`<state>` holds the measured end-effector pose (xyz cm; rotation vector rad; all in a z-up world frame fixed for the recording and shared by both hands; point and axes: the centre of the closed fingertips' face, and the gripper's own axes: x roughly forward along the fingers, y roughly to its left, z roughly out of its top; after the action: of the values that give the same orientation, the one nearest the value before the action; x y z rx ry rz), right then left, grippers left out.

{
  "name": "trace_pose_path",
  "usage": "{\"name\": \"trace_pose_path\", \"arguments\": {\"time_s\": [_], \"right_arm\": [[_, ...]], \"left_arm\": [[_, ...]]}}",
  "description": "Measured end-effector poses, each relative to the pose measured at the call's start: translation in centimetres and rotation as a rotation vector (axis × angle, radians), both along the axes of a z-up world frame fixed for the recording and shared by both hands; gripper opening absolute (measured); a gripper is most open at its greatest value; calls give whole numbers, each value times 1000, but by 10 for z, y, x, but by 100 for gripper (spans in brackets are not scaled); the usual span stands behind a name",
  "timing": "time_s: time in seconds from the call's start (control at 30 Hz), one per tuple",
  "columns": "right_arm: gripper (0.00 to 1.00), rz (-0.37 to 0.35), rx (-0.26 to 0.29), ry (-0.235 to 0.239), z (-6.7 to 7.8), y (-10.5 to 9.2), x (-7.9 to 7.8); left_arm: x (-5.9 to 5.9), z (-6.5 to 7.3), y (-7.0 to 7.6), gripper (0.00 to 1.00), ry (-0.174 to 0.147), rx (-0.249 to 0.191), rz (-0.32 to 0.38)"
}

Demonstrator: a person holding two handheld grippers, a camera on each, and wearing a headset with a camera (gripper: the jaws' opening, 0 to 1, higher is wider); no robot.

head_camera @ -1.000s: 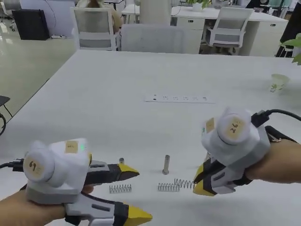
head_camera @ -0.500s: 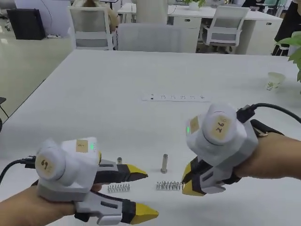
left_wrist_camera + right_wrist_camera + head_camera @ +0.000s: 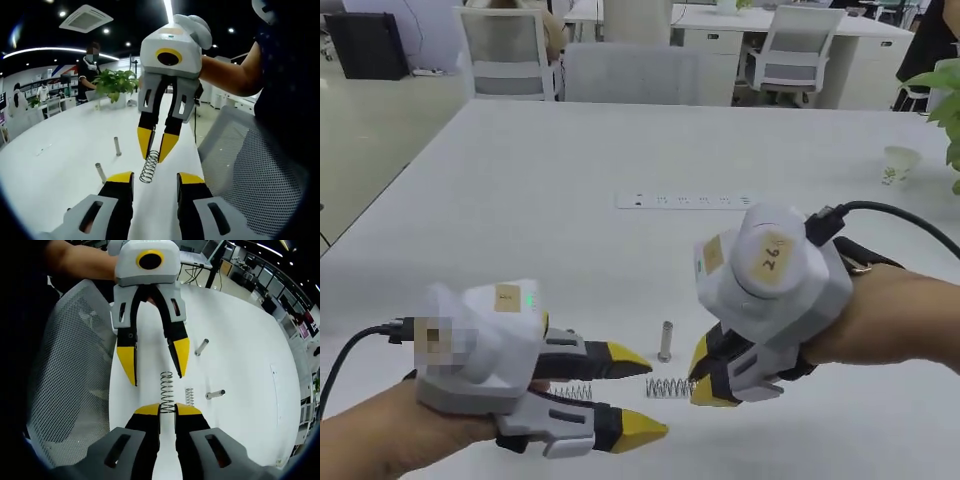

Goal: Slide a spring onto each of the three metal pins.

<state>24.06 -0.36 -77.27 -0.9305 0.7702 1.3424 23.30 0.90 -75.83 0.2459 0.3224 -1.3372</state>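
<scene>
My right gripper (image 3: 705,385) is shut on one end of a coil spring (image 3: 668,387), which sticks out level just above the white table (image 3: 620,150). In the right gripper view the held spring (image 3: 167,390) runs from my right gripper (image 3: 168,411) toward the open left gripper (image 3: 154,360). My left gripper (image 3: 635,393) stands open, its yellow tips either side of the spring's free end. In the left gripper view the spring (image 3: 149,166) hangs just beyond the left gripper (image 3: 156,179). An upright metal pin (image 3: 666,340) stands behind the spring. Two pins (image 3: 117,146) (image 3: 101,172) show.
A second spring (image 3: 578,392) lies on the table, partly behind the left gripper; it is also the small spring (image 3: 189,396) beside a pin (image 3: 215,394). A power strip (image 3: 683,201) lies mid-table, a paper cup (image 3: 897,164) at far right. Chairs stand beyond the table.
My right gripper has moved left with the spring in it. My left gripper has come forward and right, so its open tips now flank the spring's free end.
</scene>
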Motion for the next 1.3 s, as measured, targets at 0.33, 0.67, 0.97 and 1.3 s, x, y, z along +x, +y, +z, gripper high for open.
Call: {"name": "trace_pose_path", "arguments": {"time_s": [0.33,0.67,0.97,1.3], "right_arm": [[8,28,-5,11,-2,0,-5],[8,49,-14,11,-2,-1,-8],[8,59,-20,21,-2,-1,-11],[8,54,-15,13,11,1,-11]], "left_arm": [[-2,-1,-6,18,-18,3,-24],[-3,-4,-5,12,-29,30,-34],[-2,-6,-5,4,-49,51,-38],[-1,-5,-4,3,-75,61,-43]]}}
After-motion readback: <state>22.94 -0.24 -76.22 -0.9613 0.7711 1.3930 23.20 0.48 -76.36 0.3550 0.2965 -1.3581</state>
